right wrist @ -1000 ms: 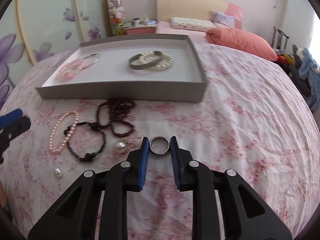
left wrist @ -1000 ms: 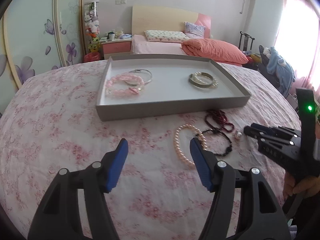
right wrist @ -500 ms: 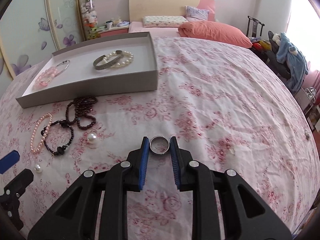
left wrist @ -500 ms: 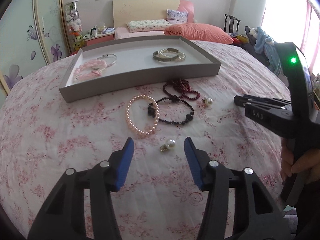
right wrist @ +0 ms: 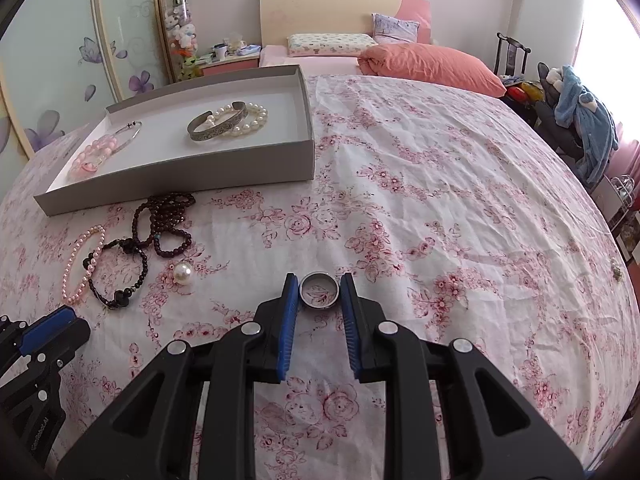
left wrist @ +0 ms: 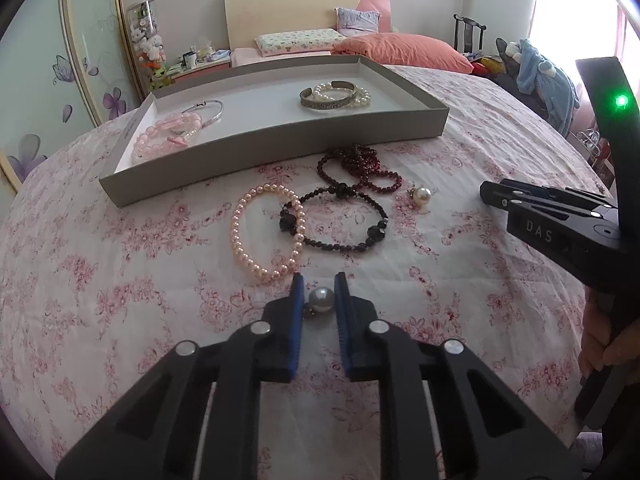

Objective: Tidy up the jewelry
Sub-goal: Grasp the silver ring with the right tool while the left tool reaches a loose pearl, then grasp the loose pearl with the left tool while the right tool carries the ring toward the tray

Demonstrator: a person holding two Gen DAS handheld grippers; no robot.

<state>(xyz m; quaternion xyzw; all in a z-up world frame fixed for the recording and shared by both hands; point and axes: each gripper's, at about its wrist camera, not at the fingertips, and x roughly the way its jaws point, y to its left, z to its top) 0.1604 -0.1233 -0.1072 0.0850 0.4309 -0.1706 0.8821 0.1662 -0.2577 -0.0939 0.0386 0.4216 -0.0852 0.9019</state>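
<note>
My left gripper (left wrist: 319,296) is low over the flowered bedspread, and its jaws are closing on a pearl earring (left wrist: 321,300) that sits between the blue pads. My right gripper (right wrist: 319,292) is shut on a silver ring (right wrist: 319,289), held just above the cloth. Loose on the bed lie a pink pearl bracelet (left wrist: 236,240), a black bead bracelet (left wrist: 376,232), a dark red bead strand (left wrist: 360,164) and a second pearl earring (left wrist: 423,196). Behind them stands the grey tray (left wrist: 280,148), holding a pink bracelet (left wrist: 168,136), a thin bangle (left wrist: 212,110), a silver cuff (left wrist: 326,102) and white pearls (left wrist: 362,96).
A person's hand (left wrist: 612,344) holds the right gripper at the right edge of the left wrist view. Pillows and an orange quilt (right wrist: 432,64) lie beyond the tray. A chair with blue clothing (right wrist: 588,128) stands right of the bed.
My left gripper has moved down and towards the pearl earring, and its jaws have narrowed from wide apart to tight around it. The right gripper has kept its hold on the ring.
</note>
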